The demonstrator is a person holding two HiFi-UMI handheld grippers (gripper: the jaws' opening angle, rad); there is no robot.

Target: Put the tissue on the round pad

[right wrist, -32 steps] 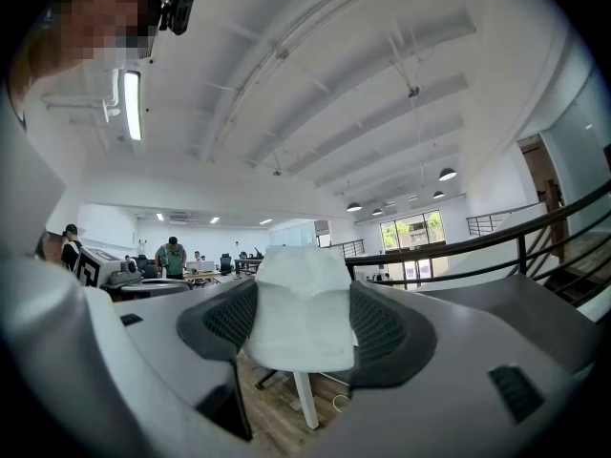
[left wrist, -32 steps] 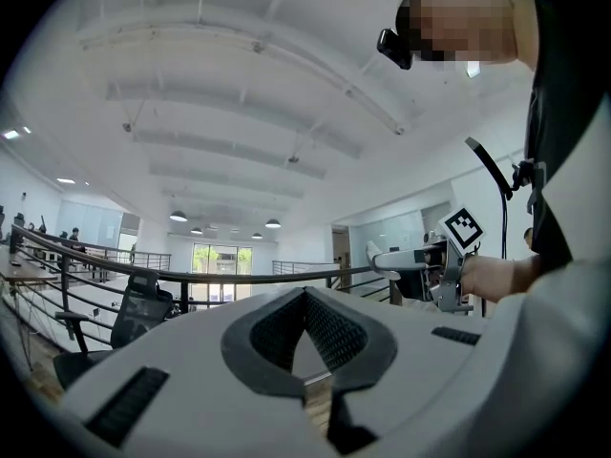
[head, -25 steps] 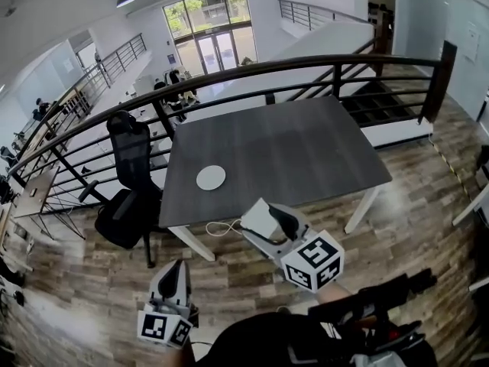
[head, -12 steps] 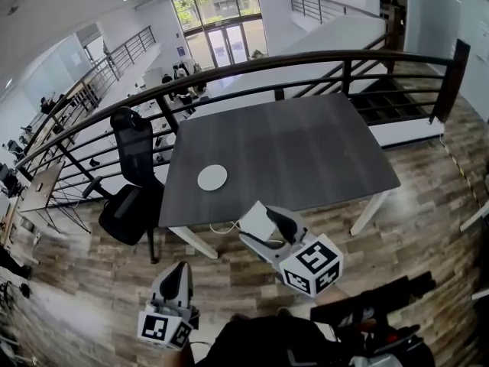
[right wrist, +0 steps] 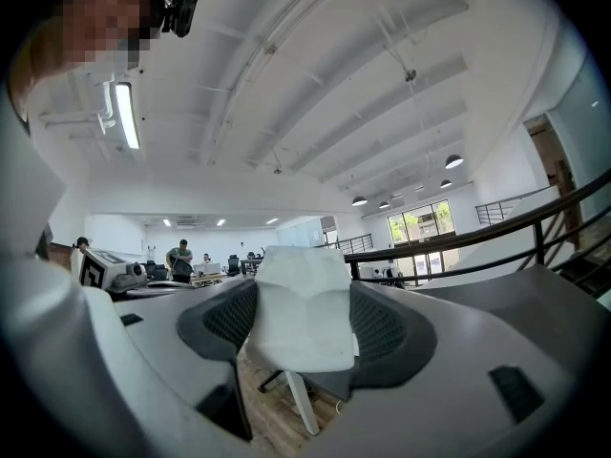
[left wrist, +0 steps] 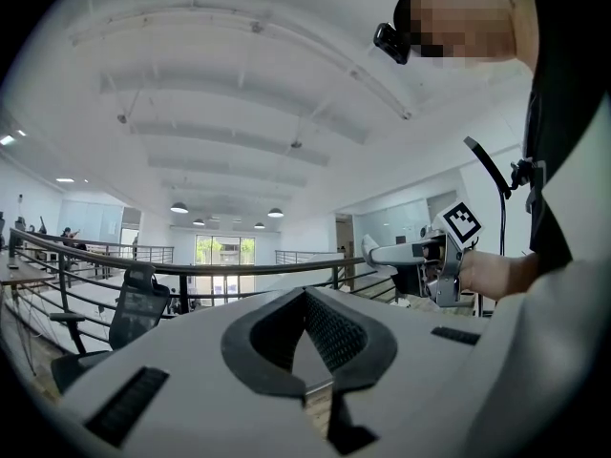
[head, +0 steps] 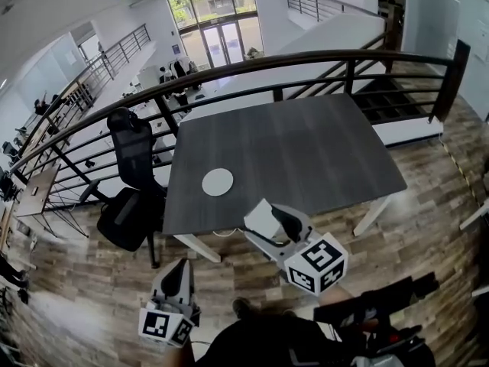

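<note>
A white round pad (head: 218,181) lies on the dark grey table (head: 306,151), near its front left edge. My right gripper (head: 269,222) hangs in the air in front of that edge, below and to the right of the pad. It is shut on a folded white tissue (head: 260,219). In the right gripper view the tissue (right wrist: 301,313) stands clamped between the dark pads and sticks up past them. My left gripper (head: 176,268) is lower left, over the wooden floor, shut with nothing in it; its jaws (left wrist: 307,351) meet at the tips.
A black office chair (head: 130,174) stands at the table's left side. A dark metal railing (head: 252,67) runs behind the table, with a drop beyond it. A white cable (head: 221,234) lies on the wooden floor (head: 76,281) by the front left table leg.
The table and pad have shifted slightly right and nearer in the head view. The right gripper has drifted a little right with the tissue still in it. The left gripper has barely moved.
</note>
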